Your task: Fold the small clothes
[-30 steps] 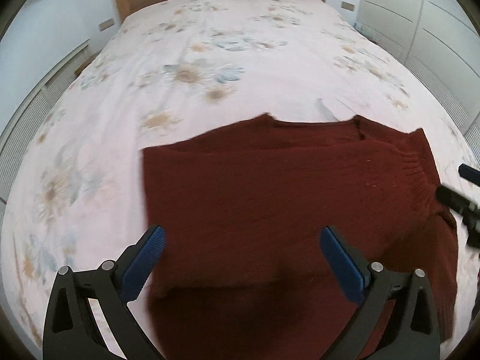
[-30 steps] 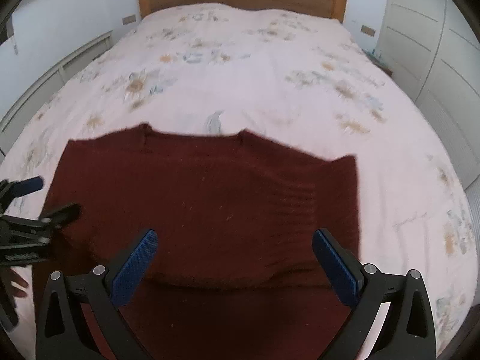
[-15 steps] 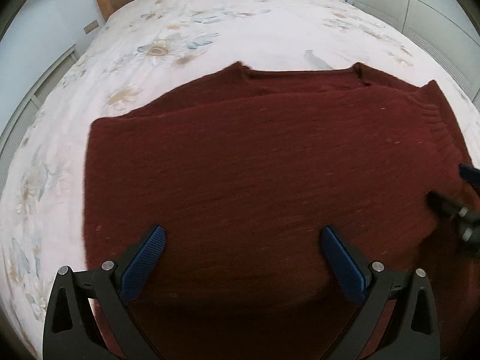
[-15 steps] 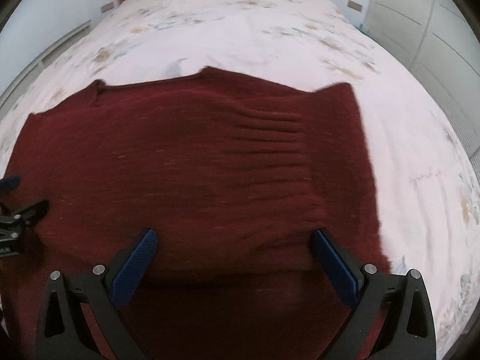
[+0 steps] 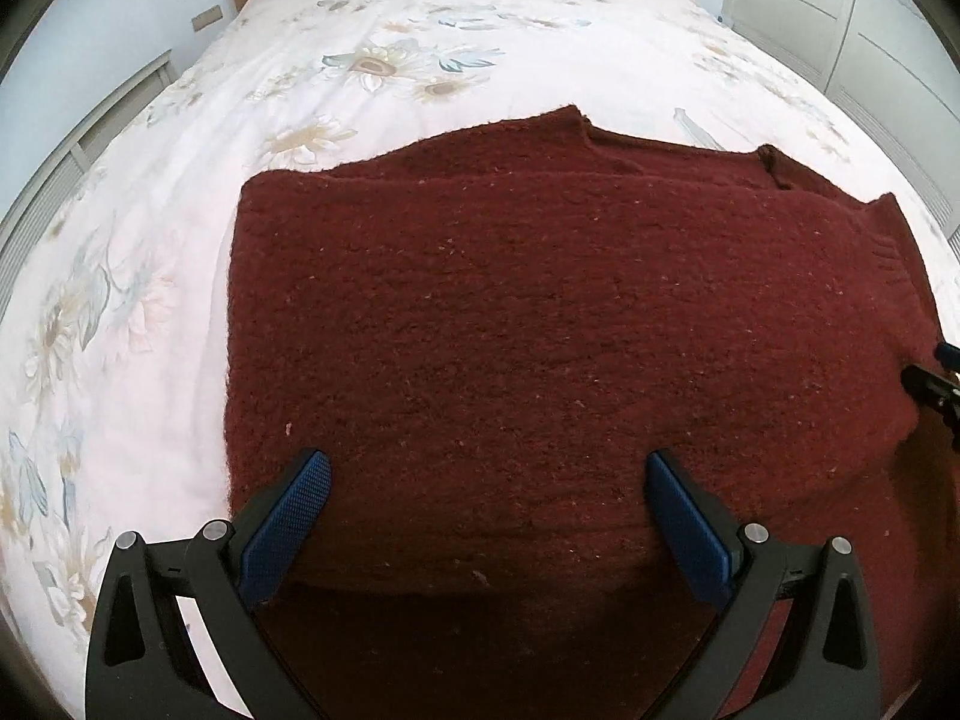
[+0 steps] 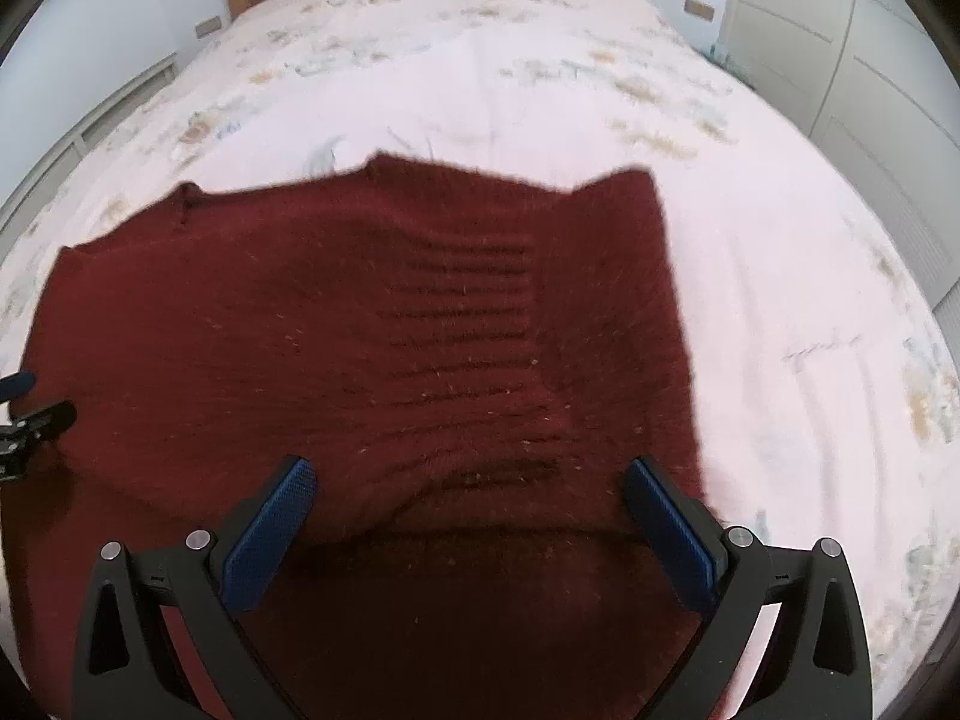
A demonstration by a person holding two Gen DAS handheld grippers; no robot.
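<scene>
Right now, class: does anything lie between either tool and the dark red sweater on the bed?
Nothing visible does. The left tool and right tool both hang open directly over the sweater, with only knit beneath.

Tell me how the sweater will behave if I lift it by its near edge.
The sweater will probably sag and drape: it lies limp on the bed, already folded. Its thick fuzzy knit suggests some weight, and the open blue pads should grip it rather than slip. The layers may slide apart.
</scene>
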